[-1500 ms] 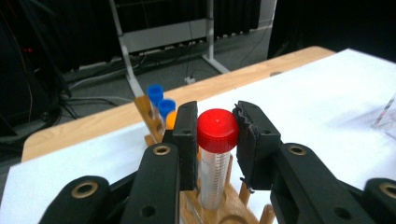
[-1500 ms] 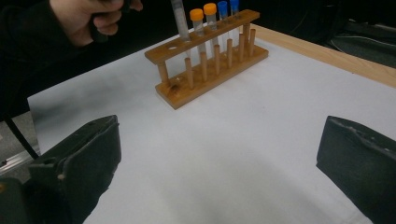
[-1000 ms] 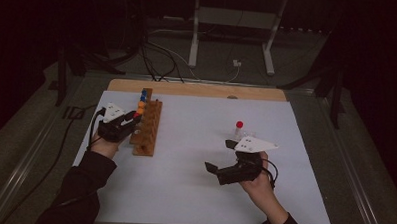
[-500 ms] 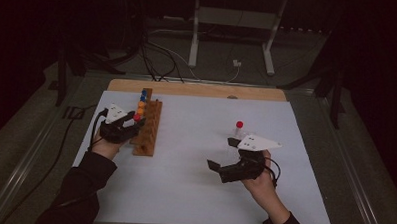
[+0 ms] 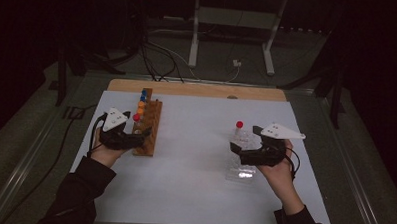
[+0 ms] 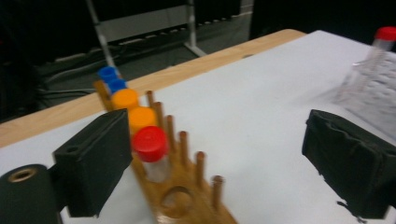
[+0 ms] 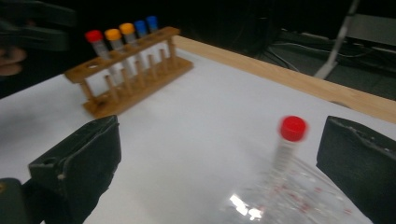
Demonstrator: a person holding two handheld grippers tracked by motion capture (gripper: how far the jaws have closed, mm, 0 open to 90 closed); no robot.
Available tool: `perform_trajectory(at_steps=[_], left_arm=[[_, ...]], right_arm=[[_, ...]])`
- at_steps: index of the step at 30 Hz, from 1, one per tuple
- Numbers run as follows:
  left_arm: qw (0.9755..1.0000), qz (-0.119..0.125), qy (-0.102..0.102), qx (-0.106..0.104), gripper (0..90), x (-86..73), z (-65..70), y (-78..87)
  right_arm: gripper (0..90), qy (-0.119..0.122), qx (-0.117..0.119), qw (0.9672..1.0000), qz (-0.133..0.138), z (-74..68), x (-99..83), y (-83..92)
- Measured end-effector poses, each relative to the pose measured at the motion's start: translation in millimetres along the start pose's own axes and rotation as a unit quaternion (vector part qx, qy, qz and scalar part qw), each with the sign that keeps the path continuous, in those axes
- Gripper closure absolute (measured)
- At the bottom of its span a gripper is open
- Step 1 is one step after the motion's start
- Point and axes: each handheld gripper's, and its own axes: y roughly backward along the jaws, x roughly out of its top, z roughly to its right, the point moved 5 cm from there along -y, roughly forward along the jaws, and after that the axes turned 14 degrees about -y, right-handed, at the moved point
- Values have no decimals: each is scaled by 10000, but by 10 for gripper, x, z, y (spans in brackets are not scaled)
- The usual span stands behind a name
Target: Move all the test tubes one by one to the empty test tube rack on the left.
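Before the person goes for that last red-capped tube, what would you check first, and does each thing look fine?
1. Left claw free of the rack: ok; its jaws have just been opening and the red-capped tube stands in the wooden rack, unpinched.
2. One rack hole free: ok; the empty hole is nearest the camera.
3. Right claw open: ok; jaws wide apart.
4. Remaining red-capped tube upright: ok; it stands in the clear holder.
5. Tube lined up between the jaws: not ok; it sits close to one jaw.
6. Cap screwed tight: cannot tell.
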Motion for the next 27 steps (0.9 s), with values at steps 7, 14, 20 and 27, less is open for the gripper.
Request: perform_trajectory(at_steps=[7, 14, 20, 27], left_arm=[[9991, 96, -107, -394, 19, 68, 199, 65], [9978, 176, -253, -589, 19, 146, 355, 101], [9970, 164, -318, -691, 19, 171, 431, 89], [9965, 132, -355, -744, 19, 167, 449, 82]], right_arm=[[2, -68, -356, 9988, -317, 244, -131, -172], [175, -76, -628, 9964, -563, 449, -237, -410], [373, 76, -878, 9938, -677, 556, -247, -553], [562, 126, -940, 9924, -789, 601, -237, -654]])
